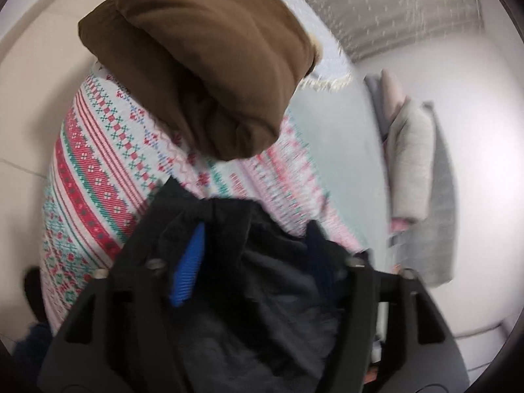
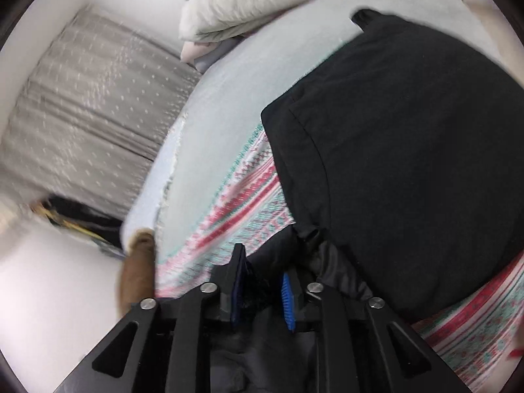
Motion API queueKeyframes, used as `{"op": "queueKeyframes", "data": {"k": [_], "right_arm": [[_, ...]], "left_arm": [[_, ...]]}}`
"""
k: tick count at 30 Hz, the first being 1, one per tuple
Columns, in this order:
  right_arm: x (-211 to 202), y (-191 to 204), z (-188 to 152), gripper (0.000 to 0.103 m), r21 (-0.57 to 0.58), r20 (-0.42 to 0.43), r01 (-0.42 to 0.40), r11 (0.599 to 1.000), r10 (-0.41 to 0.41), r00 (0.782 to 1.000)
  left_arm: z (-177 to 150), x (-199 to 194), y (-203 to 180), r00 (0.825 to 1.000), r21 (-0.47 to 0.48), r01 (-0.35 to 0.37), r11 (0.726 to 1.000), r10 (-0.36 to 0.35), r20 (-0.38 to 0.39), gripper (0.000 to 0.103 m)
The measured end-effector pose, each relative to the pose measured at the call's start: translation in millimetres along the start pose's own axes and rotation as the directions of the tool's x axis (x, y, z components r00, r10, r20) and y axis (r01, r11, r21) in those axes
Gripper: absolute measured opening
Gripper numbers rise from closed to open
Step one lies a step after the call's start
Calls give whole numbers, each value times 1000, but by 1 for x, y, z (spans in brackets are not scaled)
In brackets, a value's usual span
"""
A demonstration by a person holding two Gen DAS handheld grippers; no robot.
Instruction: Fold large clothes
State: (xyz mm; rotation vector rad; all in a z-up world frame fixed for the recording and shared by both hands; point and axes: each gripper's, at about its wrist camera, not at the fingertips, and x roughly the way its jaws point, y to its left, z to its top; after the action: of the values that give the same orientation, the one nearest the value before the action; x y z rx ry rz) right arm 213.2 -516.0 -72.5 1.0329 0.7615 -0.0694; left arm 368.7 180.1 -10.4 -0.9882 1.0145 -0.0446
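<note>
Black garment [image 2: 409,150] on the patterned bedspread [image 2: 235,216], edge pinched in both left gripper [image 1: 258,239] and right gripper [image 2: 262,291].

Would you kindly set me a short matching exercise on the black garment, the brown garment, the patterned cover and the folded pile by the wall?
Things:
1. black garment
2. brown garment
3. patterned cover
4. folded pile

States:
A. lies spread under the clothes
B. stacked at the far edge by the wall
C. gripped by both grippers
D. bundled, untouched by either gripper

Pairs: 1-C, 2-D, 3-A, 4-B
</note>
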Motion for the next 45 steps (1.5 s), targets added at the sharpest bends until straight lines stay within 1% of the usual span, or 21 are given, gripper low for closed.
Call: {"op": "queueKeyframes", "data": {"k": [4, 6, 9, 11, 14, 15, 19, 21, 23, 24, 25, 26, 27, 28, 32, 34, 36, 38, 39, 43, 45], "right_arm": [[-20, -19, 5, 43, 167, 73, -97, 981, 85, 994], [-29, -13, 2, 43, 105, 115, 14, 994, -26, 993], [-26, 26, -19, 44, -184, -13, 96, 978, -100, 995], [-28, 62, -49, 46, -460, -52, 97, 883, -136, 989], [-33, 102, -118, 56, -775, -124, -6, 632, -143, 982], [-32, 108, -137, 56, -813, -169, -57, 579, -142, 975], [-25, 125, -190, 57, -933, -57, 28, 359, -225, 973], [-14, 126, -219, 57, -958, -158, -86, 272, -254, 954], [-7, 131, -240, 55, -992, -19, 20, 123, -305, 952], [-10, 135, -238, 55, -987, 84, 119, 105, -292, 953], [-15, 139, -231, 55, -972, 152, 194, 130, -277, 949], [-25, 141, -221, 55, -960, 153, 203, 195, -243, 958], [-34, 143, -214, 55, -960, 75, 124, 252, -194, 978], [-37, 143, -214, 57, -965, 11, 57, 258, -174, 985], [11, 128, -268, 57, -982, -176, -145, 118, -316, 932], [36, 127, -284, 57, -978, -204, -171, 120, -376, 904], [63, 137, -285, 56, -968, -237, -186, 166, -379, 895], [78, 150, -271, 56, -954, -246, -167, 249, -329, 912], [88, 156, -254, 56, -929, -246, -143, 342, -280, 928], [111, 147, -211, 55, -825, -207, -49, 562, -221, 953], [120, 147, -199, 55, -792, -168, 2, 611, -222, 960]], "left_arm": [[7, -20, -1, 995, 12, 31, 999, -32, 99, 74], [2, -16, -1, 997, 46, 11, 999, -14, 80, 74], [-5, -14, 5, 999, 57, 5, 998, -8, 51, 74], [-6, -18, 7, 997, 60, -31, 998, 27, 74, 74], [-8, -29, 4, 991, 77, -66, 995, 56, 119, 74], [-11, -32, 1, 989, 90, -78, 993, 66, 130, 74], [-24, -36, -13, 982, 177, -112, 978, 81, 173, 74], [-31, -37, -18, 978, 234, -128, 964, 83, 192, 74], [-36, -36, -19, 972, 274, -151, 950, 91, 218, 74], [-37, -35, -19, 970, 282, -160, 946, 98, 221, 74], [-37, -33, -19, 971, 294, -164, 942, 101, 218, 74], [-37, -33, -20, 972, 307, -161, 938, 97, 214, 74], [-37, -32, -20, 973, 316, -160, 935, 95, 212, 74], [-38, -32, -20, 972, 324, -163, 932, 96, 212, 74], [-40, -23, -15, 974, 338, -178, 924, 116, 195, 74], [-42, -20, -15, 975, 342, -179, 923, 121, 184, 74], [-45, -20, -16, 975, 342, -179, 923, 121, 184, 74], [-46, -21, -14, 974, 334, -182, 925, 122, 193, 74], [-45, -21, -13, 973, 328, -183, 927, 123, 196, 74], [-43, -24, -9, 968, 313, -197, 929, 133, 214, 74], [-44, -24, -9, 964, 323, -209, 923, 140, 226, 74]]}}
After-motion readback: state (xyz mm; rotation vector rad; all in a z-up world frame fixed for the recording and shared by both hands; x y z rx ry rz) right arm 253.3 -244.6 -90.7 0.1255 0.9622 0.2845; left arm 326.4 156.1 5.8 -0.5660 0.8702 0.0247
